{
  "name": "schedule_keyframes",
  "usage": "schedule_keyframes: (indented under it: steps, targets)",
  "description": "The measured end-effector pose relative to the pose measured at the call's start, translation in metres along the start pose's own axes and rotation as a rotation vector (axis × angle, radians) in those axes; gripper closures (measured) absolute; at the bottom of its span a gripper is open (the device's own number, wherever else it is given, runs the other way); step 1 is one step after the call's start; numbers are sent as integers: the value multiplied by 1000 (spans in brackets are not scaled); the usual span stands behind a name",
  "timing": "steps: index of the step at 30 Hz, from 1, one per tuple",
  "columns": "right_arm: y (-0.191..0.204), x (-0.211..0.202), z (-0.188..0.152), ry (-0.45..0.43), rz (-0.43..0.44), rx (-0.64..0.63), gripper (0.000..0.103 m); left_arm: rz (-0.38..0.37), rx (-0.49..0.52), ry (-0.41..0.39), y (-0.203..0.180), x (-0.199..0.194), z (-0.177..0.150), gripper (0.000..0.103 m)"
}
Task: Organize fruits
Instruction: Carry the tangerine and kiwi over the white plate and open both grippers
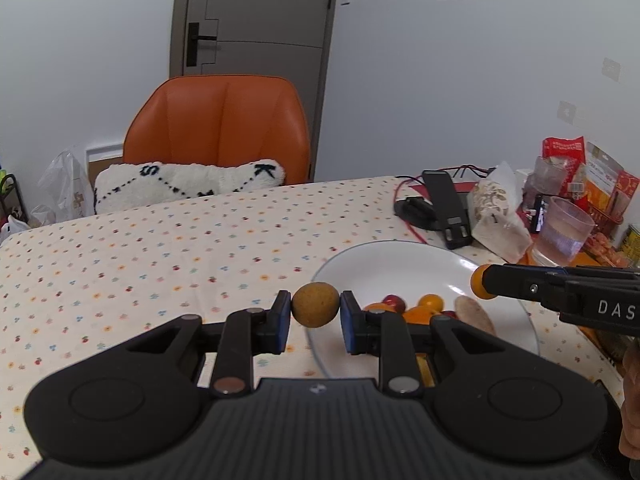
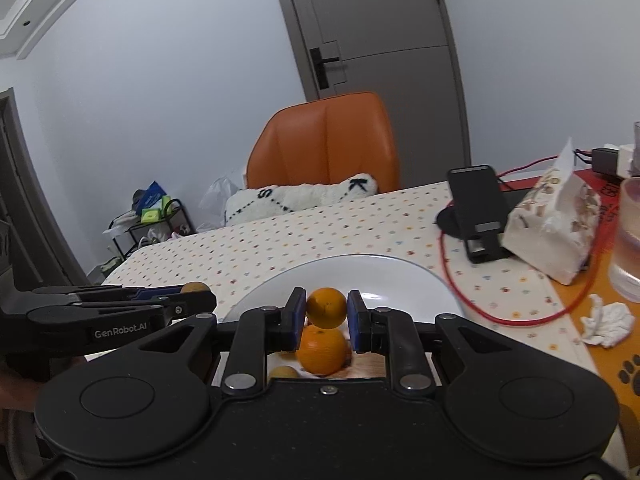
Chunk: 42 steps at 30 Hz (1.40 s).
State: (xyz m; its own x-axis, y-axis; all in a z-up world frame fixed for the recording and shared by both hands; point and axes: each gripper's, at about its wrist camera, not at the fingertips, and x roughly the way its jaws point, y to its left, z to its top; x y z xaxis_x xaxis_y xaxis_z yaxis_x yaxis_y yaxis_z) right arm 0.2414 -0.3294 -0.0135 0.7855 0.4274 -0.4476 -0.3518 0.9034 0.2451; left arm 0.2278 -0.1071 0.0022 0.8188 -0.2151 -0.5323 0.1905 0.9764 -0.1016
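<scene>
**Both hand-held grippers loaded, fruit held above the plate: place one at a time**

Left side first. Left hand-held gripper (image 1: 316,312) pinches a brown round fruit (image 1: 315,305) across its middle between the blue pads (image 1: 285,312). Grip looks centred, fruit clear of the surface, held over the near-left rim of the white plate (image 1: 400,260), roughly at the edge rather than over the middle.

Plate sits on the desk (image 1: 140,260) with the dotted cloth. Already in it, left wrist view: small oranges (image 1: 424,308), a red fruit (image 1: 394,302), a tan oblong piece (image 1: 474,314). They're bunched at the near side; the far half is bare.

Right hand-held gripper (image 2: 327,312) pinches a small orange (image 2: 327,307), also mid-body, held over the plate directly above another orange (image 2: 322,351). A brown fruit (image 2: 283,372) lies just beside that one.

My read for doing this step well:
- Left: move further in over the plate before release, since at the rim a round fruit can roll off onto the cloth.
- Right: don't release on top of the lower orange; shift toward a bare part or next to like fruit.
- Lower until nearly touching, then spread the jaws slowly. Both fruits are round and will roll.
- Stagger the two drops so the hand-held grippers don't crowd each other.

Right of the plate: phone stand (image 2: 478,216), red cable (image 2: 500,316), tissue pack (image 2: 556,228), glass (image 2: 630,240). Keep the right side clear of the cable.
</scene>
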Motion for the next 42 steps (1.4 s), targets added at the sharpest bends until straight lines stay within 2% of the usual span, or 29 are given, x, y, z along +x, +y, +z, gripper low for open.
schedule_keyframes:
  steps: [11, 19, 28, 40, 42]
  targets:
    - [-28, -16, -2, -20, -44, 37, 83, -33, 29, 7, -27, 3, 0, 79]
    - [-39, -17, -6, -16, -58, 53, 83, -14, 43, 32, -34, 5, -2, 76]
    - [-46, -7, -3, -12, -87, 54, 82, 19, 27, 41, -22, -1, -1, 74]
    - [-40, 14, 5, -5, -108, 25, 82, 75, -3, 27, 2, -10, 5, 62]
    - [-40, 15, 6, -9, -108, 35, 75, 80, -5, 27, 5, -11, 6, 61]
